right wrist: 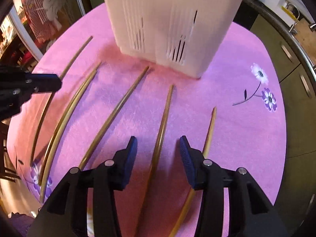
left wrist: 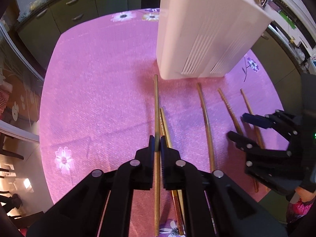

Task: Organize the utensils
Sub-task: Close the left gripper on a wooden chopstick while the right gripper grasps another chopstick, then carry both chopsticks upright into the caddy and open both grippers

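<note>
Where the pink floral cloth [left wrist: 94, 90] covers the table, the white slotted utensil holder [left wrist: 205, 39] stands upright on it toward the far side and serves as landmark. Its top rim shows only in the left wrist view; the right wrist view crops the holder [right wrist: 169, 19] to its lower walls, with dark gaps in the slots. Six chopsticks are seen, all pointing roughly toward the holder's base. The left gripper [left wrist: 157, 144] has its jaws pressed onto one chopstick [left wrist: 156, 102], whose far tip reaches almost to the holder's near left corner. Whether that stick is lifted off the cloth cannot be told. Just right of it, a touching pair of chopsticks [left wrist: 165, 124] lies on the cloth, tips further back from the holder. The right wrist view shows the pair [right wrist: 65, 118] full length, and the left gripper only as a dark shape at the left edge. The right gripper [right wrist: 158, 148] is spread wide, holding nothing, above a single chopstick [right wrist: 164, 118] that lies between its fingers. Another chopstick [right wrist: 116, 110] lies to that one's left. A last chopstick [right wrist: 209, 132], farthest right of the holder, passes under the right finger.
</note>
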### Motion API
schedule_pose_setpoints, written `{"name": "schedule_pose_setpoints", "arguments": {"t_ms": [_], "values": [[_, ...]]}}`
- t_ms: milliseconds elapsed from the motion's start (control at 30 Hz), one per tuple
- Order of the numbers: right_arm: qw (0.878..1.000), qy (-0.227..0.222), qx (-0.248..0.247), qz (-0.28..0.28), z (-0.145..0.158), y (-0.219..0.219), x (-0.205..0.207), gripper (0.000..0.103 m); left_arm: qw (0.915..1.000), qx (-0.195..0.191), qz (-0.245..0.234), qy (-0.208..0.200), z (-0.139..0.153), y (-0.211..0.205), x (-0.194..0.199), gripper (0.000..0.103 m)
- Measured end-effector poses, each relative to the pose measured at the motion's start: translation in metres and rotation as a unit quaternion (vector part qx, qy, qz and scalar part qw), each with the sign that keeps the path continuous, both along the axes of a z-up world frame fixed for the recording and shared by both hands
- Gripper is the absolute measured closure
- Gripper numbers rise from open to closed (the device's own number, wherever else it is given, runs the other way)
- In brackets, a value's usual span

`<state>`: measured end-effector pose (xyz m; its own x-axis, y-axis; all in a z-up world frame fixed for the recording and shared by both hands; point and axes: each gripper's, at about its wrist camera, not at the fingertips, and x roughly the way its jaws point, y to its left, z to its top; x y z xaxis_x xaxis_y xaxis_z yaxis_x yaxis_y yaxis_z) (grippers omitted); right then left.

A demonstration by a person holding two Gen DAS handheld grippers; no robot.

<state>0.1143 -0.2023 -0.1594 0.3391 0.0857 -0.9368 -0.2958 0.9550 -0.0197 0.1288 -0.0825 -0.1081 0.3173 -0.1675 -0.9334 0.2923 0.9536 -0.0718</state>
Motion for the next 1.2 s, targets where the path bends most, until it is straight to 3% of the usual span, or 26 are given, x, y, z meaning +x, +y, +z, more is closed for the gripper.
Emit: {"name": "schedule_pose_setpoints", "arguments": {"t_ms": [100,167,200,233,400,600,900,1200], "values": [[1.000,0.024,0.018,0.004,-0.004,-0.001,0.009,0.065,0.9999,-0.006,-0.002,-0.010,0.004,0.001,-0.002,0.097],[0.999,0.029,0.021,0.009,-0.003,0.001,0.010,0.076,0.9998,-0.013,-0.003,-0.015,0.008,0.001,0.000,0.097],[0.999,0.032,0.023,0.007,-0.002,0.000,0.012,0.095,0.9997,-0.016,-0.004,-0.019,0.012,0.003,-0.002,0.097],[0.999,0.040,0.037,0.000,-0.003,-0.004,0.015,0.096,0.9996,-0.018,-0.004,-0.024,0.014,0.006,-0.003,0.097],[0.997,0.009,0.070,-0.007,0.004,-0.008,0.003,0.096,0.9978,-0.031,-0.005,-0.058,0.033,0.008,-0.012,0.097],[0.989,-0.067,0.129,-0.024,0.048,-0.025,-0.014,0.096,0.9935,-0.049,-0.012,-0.102,0.067,0.010,-0.021,0.097],[0.968,-0.161,0.188,-0.037,0.118,-0.051,-0.031,0.096,0.9755,-0.083,-0.027,-0.202,0.152,0.000,-0.029,0.097],[0.949,-0.226,0.216,-0.041,0.186,-0.074,-0.039,0.096,0.9583,-0.096,-0.024,-0.268,0.224,-0.015,-0.017,0.097]]}}
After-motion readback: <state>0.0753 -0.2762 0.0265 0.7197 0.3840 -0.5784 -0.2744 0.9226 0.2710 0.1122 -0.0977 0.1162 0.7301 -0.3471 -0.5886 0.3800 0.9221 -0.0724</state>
